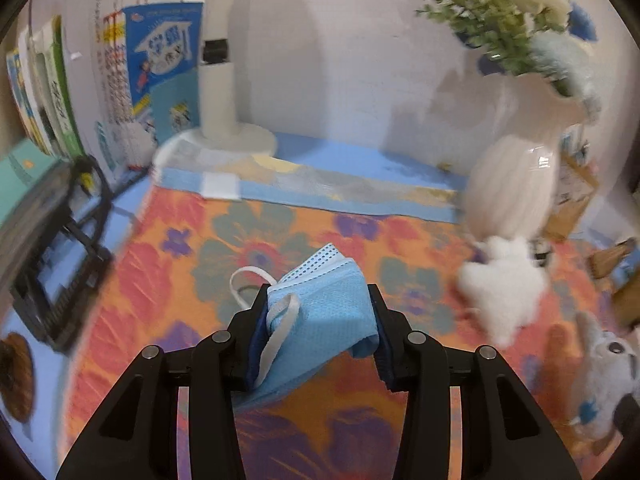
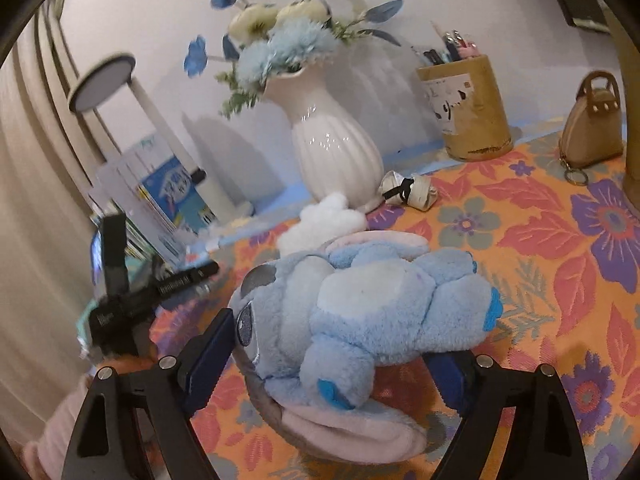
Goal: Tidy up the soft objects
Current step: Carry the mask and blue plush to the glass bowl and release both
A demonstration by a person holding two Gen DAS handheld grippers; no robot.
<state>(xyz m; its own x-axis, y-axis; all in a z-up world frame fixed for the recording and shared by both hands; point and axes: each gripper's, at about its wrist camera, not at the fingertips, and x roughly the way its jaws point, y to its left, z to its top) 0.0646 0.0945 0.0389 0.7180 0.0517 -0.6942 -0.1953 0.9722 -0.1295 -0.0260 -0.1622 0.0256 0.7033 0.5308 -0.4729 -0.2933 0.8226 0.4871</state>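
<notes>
My left gripper is shut on a folded light-blue face mask, held above the floral tablecloth; its white ear loop hangs out to the left. In the right wrist view a blue plush toy with pink ears lies across my right gripper. The jaws stand wide and the left pad presses on the toy's head, while the right pad is half hidden under a leg. The same toy shows at the lower right of the left wrist view. A white fluffy piece lies by the vase.
A white ribbed vase of blue and white flowers stands at the back. Beside it are a pen pot, a small tan bag and a crumpled wad. Books, a lamp base and a black stand are at the left.
</notes>
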